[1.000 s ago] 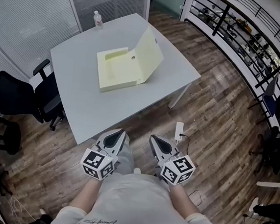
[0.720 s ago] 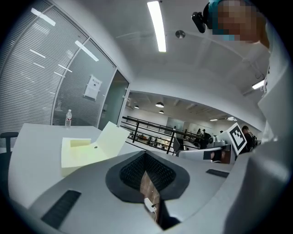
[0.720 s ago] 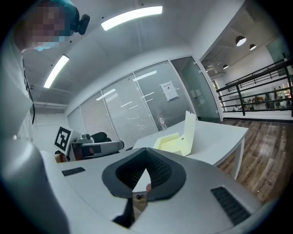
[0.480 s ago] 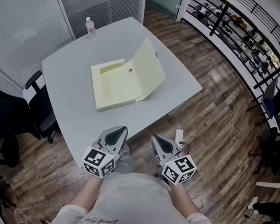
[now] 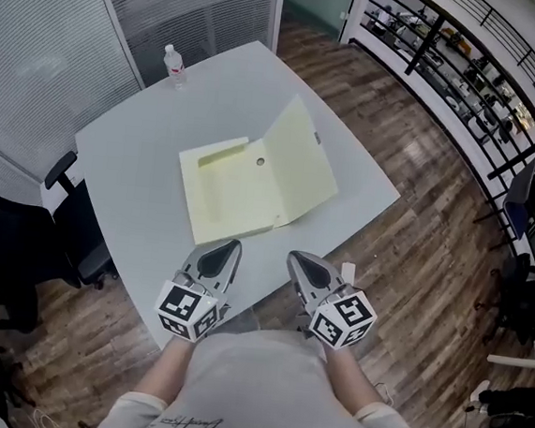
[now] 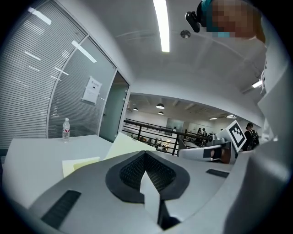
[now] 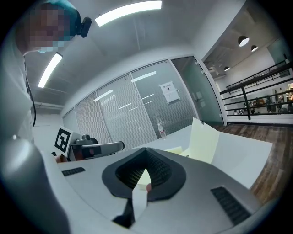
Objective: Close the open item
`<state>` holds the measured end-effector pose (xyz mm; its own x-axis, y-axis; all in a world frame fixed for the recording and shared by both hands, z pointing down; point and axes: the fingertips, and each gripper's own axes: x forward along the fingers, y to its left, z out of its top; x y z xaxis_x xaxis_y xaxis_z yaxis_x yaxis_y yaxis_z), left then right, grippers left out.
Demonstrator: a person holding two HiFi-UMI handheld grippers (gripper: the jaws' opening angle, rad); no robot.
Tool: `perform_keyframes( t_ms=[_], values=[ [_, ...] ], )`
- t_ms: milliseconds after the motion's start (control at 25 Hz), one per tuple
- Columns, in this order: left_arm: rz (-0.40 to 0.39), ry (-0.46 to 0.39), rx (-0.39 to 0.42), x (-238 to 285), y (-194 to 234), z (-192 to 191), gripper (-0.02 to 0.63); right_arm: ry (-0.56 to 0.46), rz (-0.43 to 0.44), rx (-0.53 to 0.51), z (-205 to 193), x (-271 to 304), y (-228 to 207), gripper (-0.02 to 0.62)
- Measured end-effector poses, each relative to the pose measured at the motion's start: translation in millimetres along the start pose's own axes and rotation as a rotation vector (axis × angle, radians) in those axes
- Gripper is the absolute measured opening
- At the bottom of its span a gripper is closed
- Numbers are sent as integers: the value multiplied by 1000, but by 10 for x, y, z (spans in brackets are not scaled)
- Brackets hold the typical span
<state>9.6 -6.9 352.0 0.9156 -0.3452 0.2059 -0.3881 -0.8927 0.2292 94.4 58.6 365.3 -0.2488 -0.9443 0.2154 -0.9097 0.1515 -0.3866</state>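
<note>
The open yellow folder [image 5: 236, 196] lies mid-surface [image 5: 131, 167], its flap [image 5: 305, 165] tilted up. Our left gripper [image 5: 224, 249] and right gripper [image 5: 299, 260] hover at the surface's near edge, fingers clenched on nothing. Pushing the flap low could slide the light folder instead of closing it.

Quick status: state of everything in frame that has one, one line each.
file box: open, lid tilted up on its right side, looks empty
water bottle: upright
left gripper: shut, empty, not touching the file box
right gripper: shut, empty, not touching the file box
</note>
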Motion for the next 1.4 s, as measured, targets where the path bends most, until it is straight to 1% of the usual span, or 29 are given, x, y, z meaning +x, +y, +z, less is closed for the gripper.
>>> perform_keyframes(
  t_ms=[280,640,760,1040,1400],
  values=[
    [4,11,-17,124,215,3,9,14,11,-13,71,252,-91,14],
    [51,10,-34,408,268,109,9,42,41,-16,299,345,-375,14],
    [58,19,-33,502,272,115,9,44,37,-13,355,356,-511,14],
    [62,36,-43,737,269,65,9,48,-16,3,410,305,-954,14],
    [88,71,-42,948,325,-46,9,39,-143,26,515,141,-1686,14]
  ],
)
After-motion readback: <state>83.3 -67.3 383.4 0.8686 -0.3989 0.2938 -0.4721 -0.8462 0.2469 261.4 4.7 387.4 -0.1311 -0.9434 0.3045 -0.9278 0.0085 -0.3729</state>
